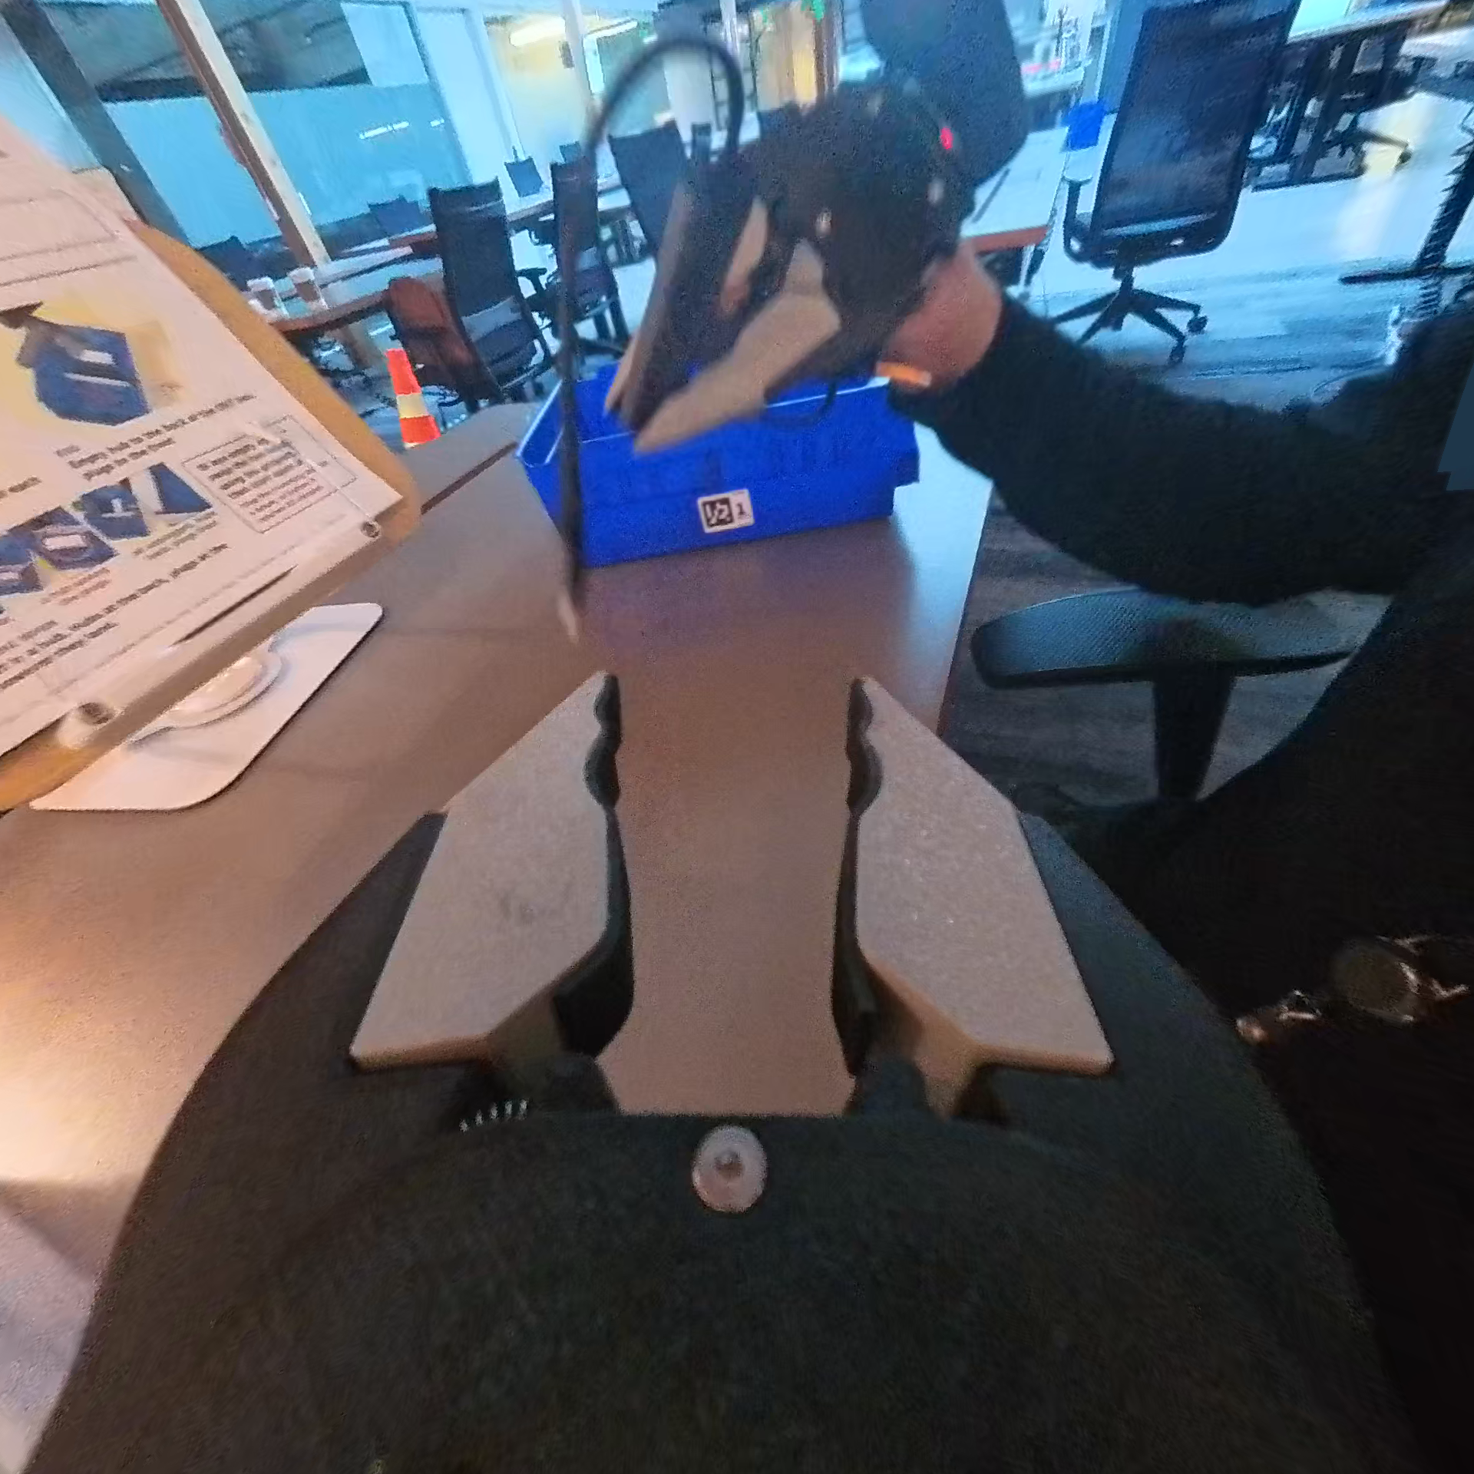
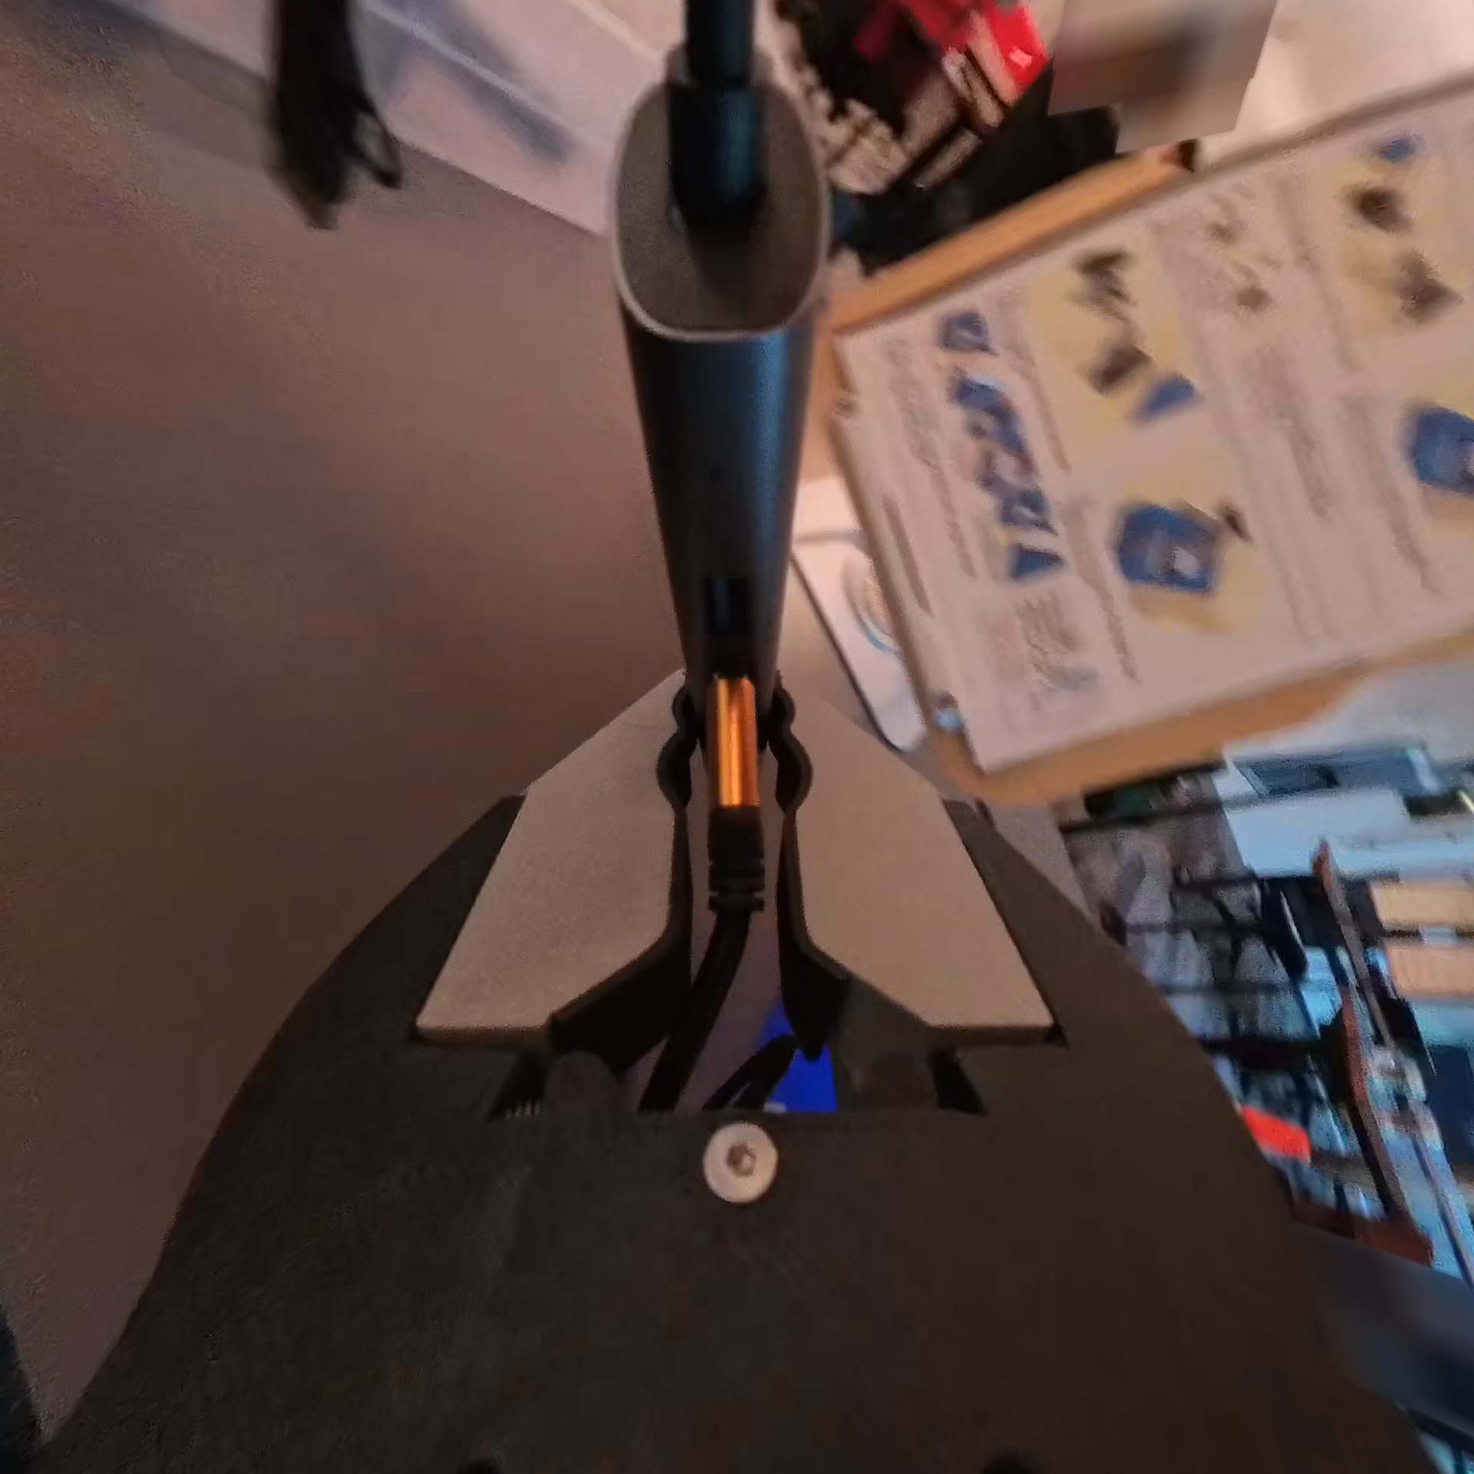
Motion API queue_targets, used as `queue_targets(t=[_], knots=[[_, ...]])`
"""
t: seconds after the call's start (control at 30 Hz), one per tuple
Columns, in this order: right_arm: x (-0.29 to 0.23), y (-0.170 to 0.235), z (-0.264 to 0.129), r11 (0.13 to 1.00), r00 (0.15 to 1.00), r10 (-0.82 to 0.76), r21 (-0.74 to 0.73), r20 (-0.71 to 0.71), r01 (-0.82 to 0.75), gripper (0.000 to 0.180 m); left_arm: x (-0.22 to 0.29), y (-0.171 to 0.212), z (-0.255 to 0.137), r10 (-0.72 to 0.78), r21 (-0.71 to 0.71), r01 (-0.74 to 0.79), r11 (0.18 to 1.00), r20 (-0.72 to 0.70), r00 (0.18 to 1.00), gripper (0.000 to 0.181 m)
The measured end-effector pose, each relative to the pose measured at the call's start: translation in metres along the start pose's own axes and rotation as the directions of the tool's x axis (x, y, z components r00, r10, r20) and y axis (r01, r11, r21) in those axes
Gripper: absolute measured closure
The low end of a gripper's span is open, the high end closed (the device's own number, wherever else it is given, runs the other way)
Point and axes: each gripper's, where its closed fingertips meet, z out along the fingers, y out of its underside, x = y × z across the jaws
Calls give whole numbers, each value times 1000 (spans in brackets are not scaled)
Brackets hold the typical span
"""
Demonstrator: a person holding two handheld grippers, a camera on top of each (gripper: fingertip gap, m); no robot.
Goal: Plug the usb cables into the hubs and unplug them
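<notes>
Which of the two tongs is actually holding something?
The right tongs, over the blue bin, pinch an orange plug at a grey hub. The left tongs gape with nothing between them.

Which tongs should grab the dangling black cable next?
The left tongs: they are open, empty and low over the table, with the cable hanging just ahead. The right tongs are shut on the orange plug in the hub.

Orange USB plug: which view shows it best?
Right wrist view. The orange USB plug sits close-up between the right gripper fingertips, at the grey hub. Left wrist view shows only the distant, blurred gripper over the blue bin; plug hidden.
</notes>
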Motion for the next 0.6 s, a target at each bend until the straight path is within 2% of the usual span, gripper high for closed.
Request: queue_targets(t=[0.1,0.27,0.37,0.47,0.53,0.6], knots=[[82,42,-43,989,983,39,-135,-179,-64,166,-12,0,-15,49,-37,-46,998,82,995,126],[160,131,-89,881,984,-46,-472,-175,-42,166,-19,4,-20,41,-83,-31,996,116,992,132],[171,184,-87,768,998,-60,-639,-14,37,166,-19,1,-17,-3,-49,7,999,90,996,137],[176,238,-79,558,983,-54,-812,174,174,165,-7,-13,-14,-37,53,37,998,-1,999,167],[167,256,-65,472,954,-5,-840,301,267,165,-7,-10,-9,-34,37,34,999,-1,999,165],[146,267,-47,433,903,57,-825,427,363,165,-7,-5,-5,-31,3,31,1000,4,1000,156]])
